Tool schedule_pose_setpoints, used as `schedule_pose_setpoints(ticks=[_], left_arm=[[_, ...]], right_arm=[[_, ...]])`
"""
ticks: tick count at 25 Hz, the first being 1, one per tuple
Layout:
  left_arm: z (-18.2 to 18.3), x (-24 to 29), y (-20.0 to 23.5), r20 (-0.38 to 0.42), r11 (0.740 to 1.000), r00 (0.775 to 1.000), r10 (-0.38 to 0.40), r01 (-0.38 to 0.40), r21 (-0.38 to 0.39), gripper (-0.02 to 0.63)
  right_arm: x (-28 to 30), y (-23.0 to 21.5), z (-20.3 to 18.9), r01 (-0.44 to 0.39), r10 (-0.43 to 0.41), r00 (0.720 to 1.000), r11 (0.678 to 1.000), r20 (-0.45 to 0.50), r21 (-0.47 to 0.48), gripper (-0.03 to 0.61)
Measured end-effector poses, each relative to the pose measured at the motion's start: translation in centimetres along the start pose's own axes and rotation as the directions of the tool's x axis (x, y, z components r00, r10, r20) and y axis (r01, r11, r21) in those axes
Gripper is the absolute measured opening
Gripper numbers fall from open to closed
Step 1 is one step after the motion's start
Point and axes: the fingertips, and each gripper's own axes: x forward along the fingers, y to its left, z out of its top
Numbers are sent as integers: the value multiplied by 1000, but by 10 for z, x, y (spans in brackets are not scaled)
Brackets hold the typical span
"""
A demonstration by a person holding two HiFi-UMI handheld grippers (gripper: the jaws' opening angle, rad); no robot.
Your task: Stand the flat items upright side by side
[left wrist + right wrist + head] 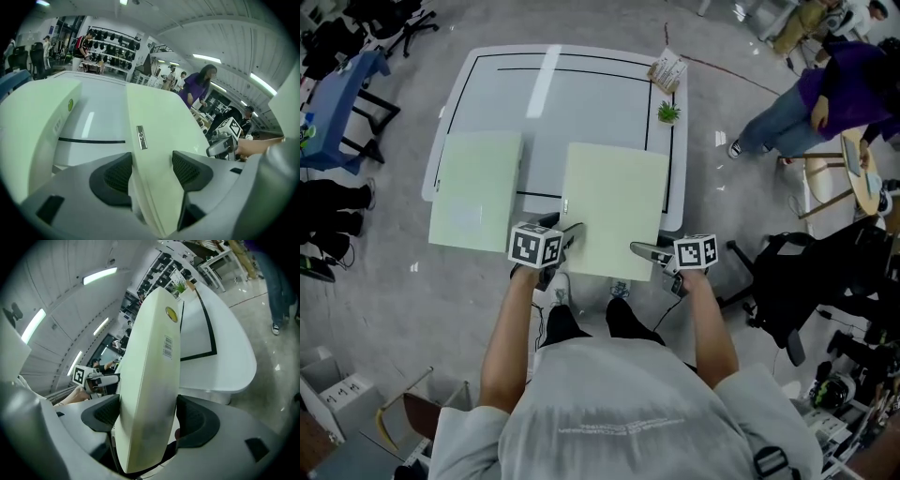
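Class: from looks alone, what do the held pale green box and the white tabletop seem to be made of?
Pale green box: probably coated cardboard, matte with a faint sheen; it has crisp edges and a barcode label. Tabletop: likely laminate or plastic, glossy; it mirrors the ceiling lights.

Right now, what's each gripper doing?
Left gripper: jaws closed on the right-hand green box.
Right gripper: jaws closed on the same box.
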Motion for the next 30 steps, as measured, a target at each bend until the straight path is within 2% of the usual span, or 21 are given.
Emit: schedule_pose_setpoints(ticks=[4,14,18,23,25,30], left_arm=[[9,-5,0,22,1000,999,-26,26,-9,284],[64,-26,-9,104,993,990,-93,84,82,284],[87,-28,-10,114,983,985,-128,111,144,284],[108,-31,-10,120,965,977,-175,147,216,284],[115,-31,-8,116,957,975,-187,154,245,284],[132,-30,4,119,943,974,-191,148,297,285]], right_arm=[[-6,16,14,40,-37,998,997,44,-70,387],[-32,60,60,170,-128,975,955,180,-242,387],[-39,73,77,256,-181,951,916,251,-308,387],[-43,85,90,328,-222,924,879,313,-347,387],[-43,88,95,370,-247,909,849,336,-377,387],[-36,96,111,487,-307,855,752,417,-444,387]])
